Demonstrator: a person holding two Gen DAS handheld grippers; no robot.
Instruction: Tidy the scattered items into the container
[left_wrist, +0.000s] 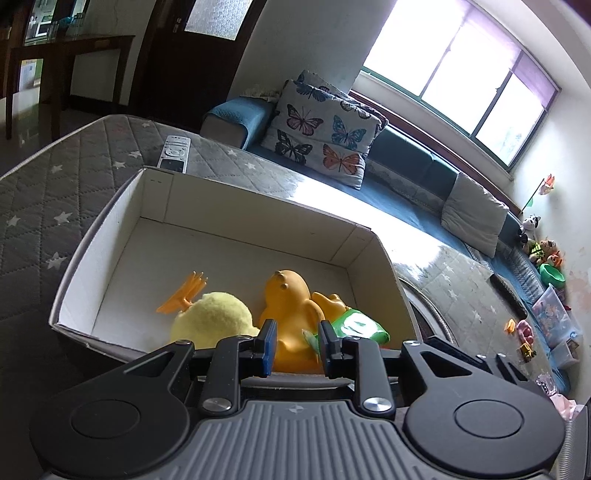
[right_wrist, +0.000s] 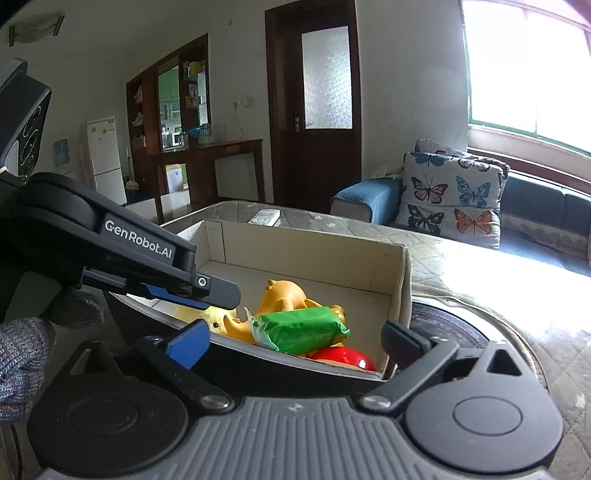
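resting in box (right_wrist: 400, 280) | green packet (right_wrist: 301, 328) | between parted right fingers (right_wrist: 186, 341)

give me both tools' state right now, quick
left tool: jaws part open above the box, nothing gripped.
right tool: jaws wide open, holding nothing.
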